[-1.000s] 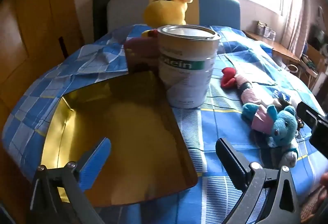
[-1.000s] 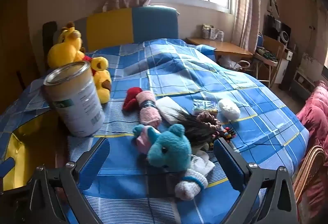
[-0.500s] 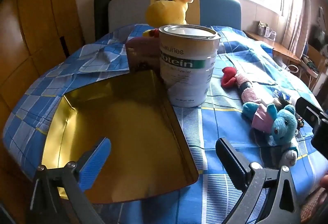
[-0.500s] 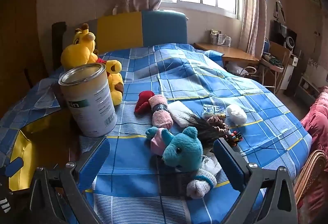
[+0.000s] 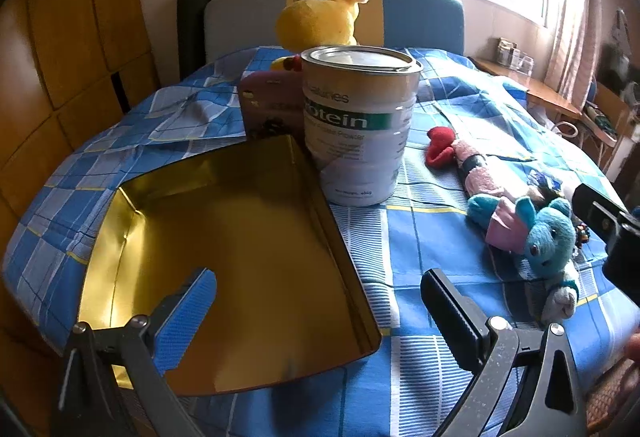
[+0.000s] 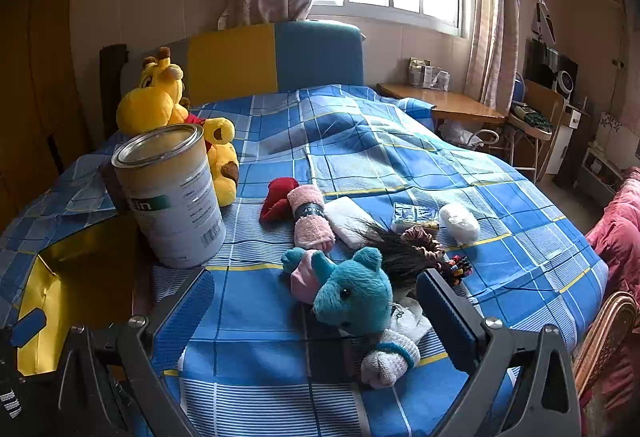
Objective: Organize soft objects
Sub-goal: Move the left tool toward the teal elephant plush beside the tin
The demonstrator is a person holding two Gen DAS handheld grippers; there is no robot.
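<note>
A teal plush animal (image 6: 352,295) lies on the blue checked bed, also in the left wrist view (image 5: 550,237). Behind it lie a pink rolled towel (image 6: 310,221), a red soft piece (image 6: 278,197), a white pad (image 6: 346,219), dark hair with scrunchies (image 6: 404,253) and a white bundle (image 6: 460,223). A white sock (image 6: 390,359) lies in front. An open gold tin tray (image 5: 232,249) lies at the left. My left gripper (image 5: 320,313) is open above the tray's near edge. My right gripper (image 6: 316,317) is open just in front of the teal plush.
A protein powder can (image 5: 360,125) stands beside the tray, with a maroon box (image 5: 272,105) behind it. A yellow giraffe plush (image 6: 160,101) sits by the headboard. A wooden desk (image 6: 444,105) and chair stand right of the bed. A pink quilt (image 6: 616,237) is at far right.
Both grippers have drawn back and risen slightly, so the bed objects look a little farther. Both stay open. Nothing on the bed has moved.
</note>
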